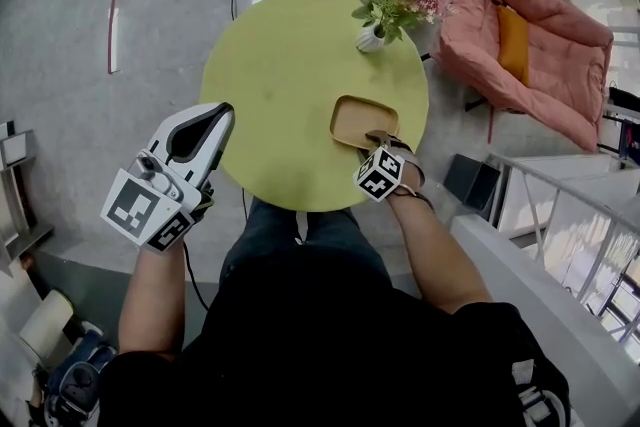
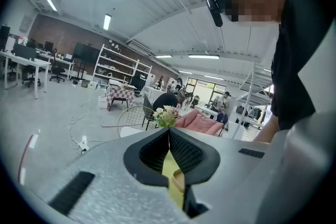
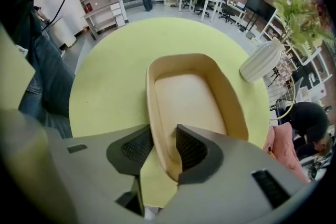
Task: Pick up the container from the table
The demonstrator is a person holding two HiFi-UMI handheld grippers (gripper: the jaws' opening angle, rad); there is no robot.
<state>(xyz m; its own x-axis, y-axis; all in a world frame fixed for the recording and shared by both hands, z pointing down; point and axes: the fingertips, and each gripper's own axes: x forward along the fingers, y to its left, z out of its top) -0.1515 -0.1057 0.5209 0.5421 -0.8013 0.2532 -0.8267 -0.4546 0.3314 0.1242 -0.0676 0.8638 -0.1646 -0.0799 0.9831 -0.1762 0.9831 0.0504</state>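
Right gripper view: the tan container's [image 3: 186,97] near wall, on the round table [image 3: 105,81], is straddled by the right gripper [image 3: 164,134], its pads not yet pressed. Closure, then lifting, is called for. The left gripper [image 2: 169,131] is held closed, empty.

The left gripper [image 1: 222,115] is held nearly level, jaws together. The right gripper [image 1: 380,139] points steeply down, jaws partly apart.

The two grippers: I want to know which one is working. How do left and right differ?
The left gripper has its jaws together on nothing; the right gripper has its jaws partly closed astride the container's near wall, contact unclear. The left is held by the table's edge, pointing roughly level; the right points steeply down over it. Both share a grey build with black pads.
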